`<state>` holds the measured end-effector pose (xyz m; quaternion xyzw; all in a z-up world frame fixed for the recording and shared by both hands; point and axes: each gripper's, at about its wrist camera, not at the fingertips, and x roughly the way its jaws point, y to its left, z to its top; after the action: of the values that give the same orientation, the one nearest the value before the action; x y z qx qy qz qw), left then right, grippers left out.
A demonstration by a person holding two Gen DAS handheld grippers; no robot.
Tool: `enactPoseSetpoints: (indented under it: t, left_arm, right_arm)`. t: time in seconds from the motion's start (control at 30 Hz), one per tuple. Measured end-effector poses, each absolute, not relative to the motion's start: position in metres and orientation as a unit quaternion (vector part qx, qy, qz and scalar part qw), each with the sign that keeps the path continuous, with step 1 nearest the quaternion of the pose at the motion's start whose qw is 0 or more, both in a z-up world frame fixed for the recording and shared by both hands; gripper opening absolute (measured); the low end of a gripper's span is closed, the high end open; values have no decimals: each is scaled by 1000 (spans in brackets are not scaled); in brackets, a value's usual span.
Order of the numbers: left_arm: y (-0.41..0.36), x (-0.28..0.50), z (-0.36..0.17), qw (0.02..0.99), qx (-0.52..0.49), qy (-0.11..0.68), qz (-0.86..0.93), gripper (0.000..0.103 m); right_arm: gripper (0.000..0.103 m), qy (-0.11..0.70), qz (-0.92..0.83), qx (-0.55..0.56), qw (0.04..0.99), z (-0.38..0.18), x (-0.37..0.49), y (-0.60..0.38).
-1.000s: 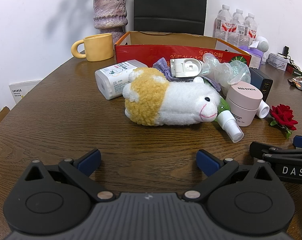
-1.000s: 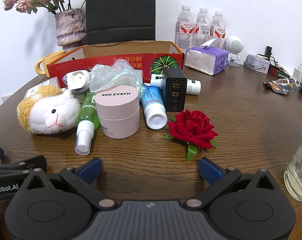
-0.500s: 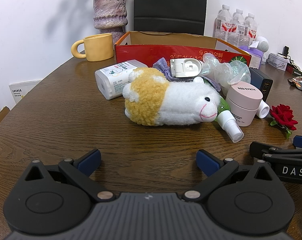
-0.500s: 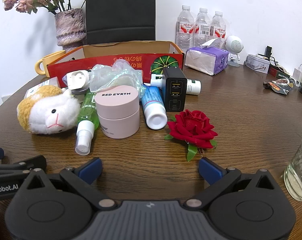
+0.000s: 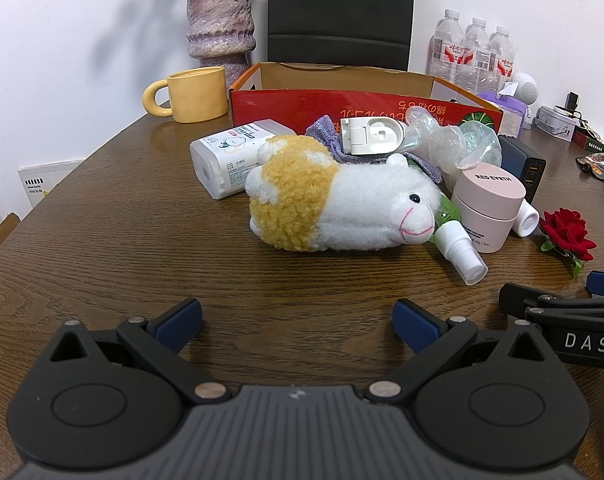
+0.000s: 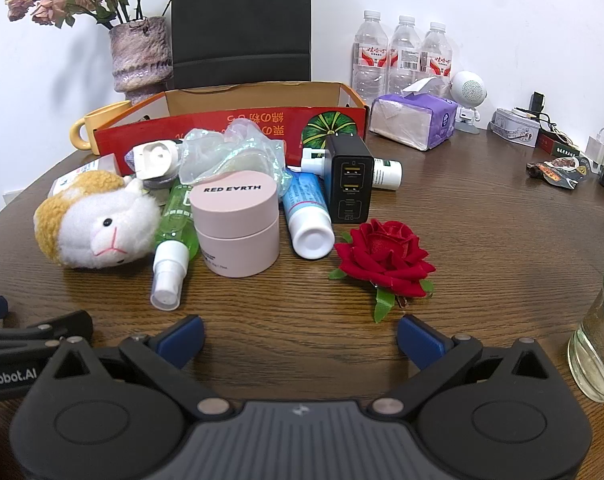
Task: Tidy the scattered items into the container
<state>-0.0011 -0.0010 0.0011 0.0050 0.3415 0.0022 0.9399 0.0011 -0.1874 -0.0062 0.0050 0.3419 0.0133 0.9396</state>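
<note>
A red cardboard box (image 5: 294, 102) (image 6: 230, 124) stands open at the back of the table. In front of it lie a plush sheep (image 5: 341, 204) (image 6: 98, 228), a pink jar (image 5: 487, 204) (image 6: 238, 224), a green spray bottle (image 6: 174, 236), a blue tube (image 6: 307, 216), a black charger (image 6: 349, 180), a red rose (image 6: 385, 258) and a white wipes pack (image 5: 234, 156). My left gripper (image 5: 298, 318) is open and empty, near side of the sheep. My right gripper (image 6: 300, 338) is open and empty, near side of the jar and rose.
A yellow mug (image 5: 194, 94) and a purple vase (image 5: 222, 20) stand at the back left. Water bottles (image 6: 401, 52), a tissue pack (image 6: 415, 118) and small clutter sit at the back right. A glass of water (image 6: 599, 344) stands close to my right gripper.
</note>
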Motion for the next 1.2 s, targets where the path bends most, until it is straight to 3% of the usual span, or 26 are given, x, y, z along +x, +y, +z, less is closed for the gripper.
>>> enactPoseSetpoints:
  t: [1.2]
  left_arm:
    - [-1,-1,1,940,12,339,-14,103]
  right_arm:
    - [103,342,5,7,940,-5,1,-185]
